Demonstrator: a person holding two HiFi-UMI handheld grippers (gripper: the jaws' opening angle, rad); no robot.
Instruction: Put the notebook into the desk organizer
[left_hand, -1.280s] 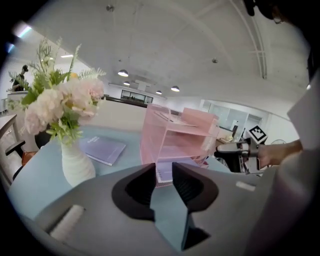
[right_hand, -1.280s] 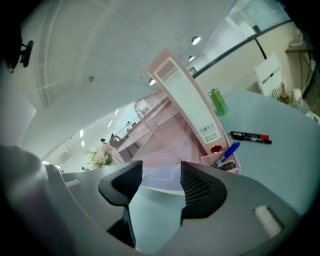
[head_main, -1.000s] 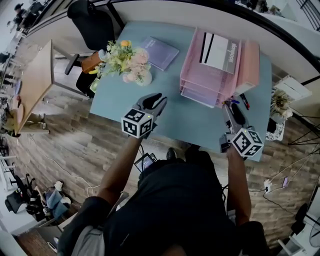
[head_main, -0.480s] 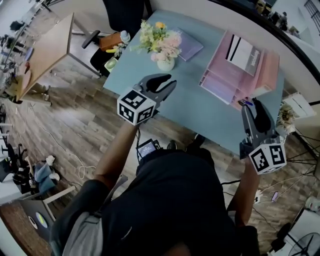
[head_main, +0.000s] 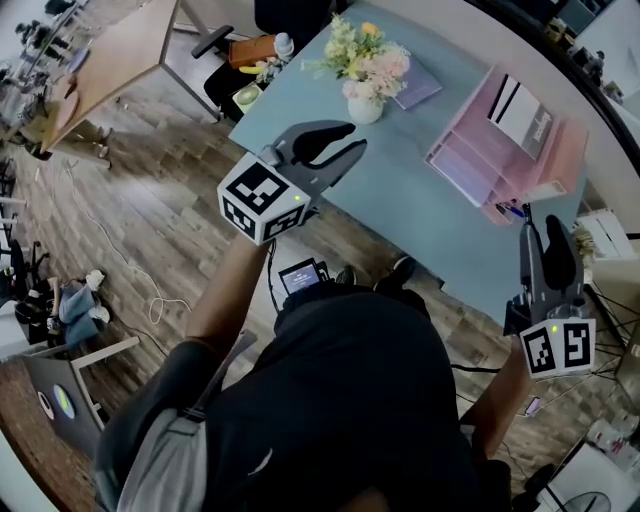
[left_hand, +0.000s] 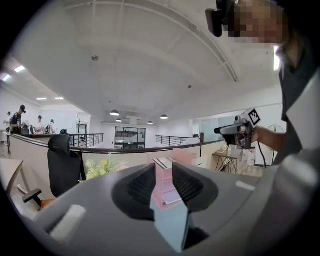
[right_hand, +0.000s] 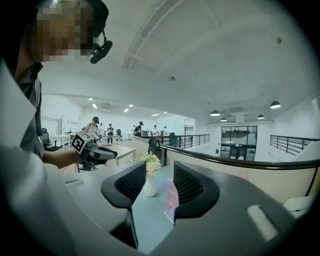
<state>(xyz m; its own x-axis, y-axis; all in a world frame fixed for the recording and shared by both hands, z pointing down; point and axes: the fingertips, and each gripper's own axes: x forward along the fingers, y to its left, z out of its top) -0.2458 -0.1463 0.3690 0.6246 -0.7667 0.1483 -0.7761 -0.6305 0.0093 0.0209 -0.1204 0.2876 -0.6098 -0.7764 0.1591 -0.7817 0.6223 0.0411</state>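
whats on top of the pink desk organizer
A white booklet with a black stripe lies on top of the pink organizer. The trays below are mostly covered by the upper tiers, so what they hold cannot be seen.

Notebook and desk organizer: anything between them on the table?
Nothing: in the head view only bare blue table separates the notebook from the pink desk organizer.

free: bare middle of table (head_main: 400, 195) | obstacles: flower vase (head_main: 366, 100) just beside notebook (head_main: 422, 86); desk organizer (head_main: 490, 160) at right
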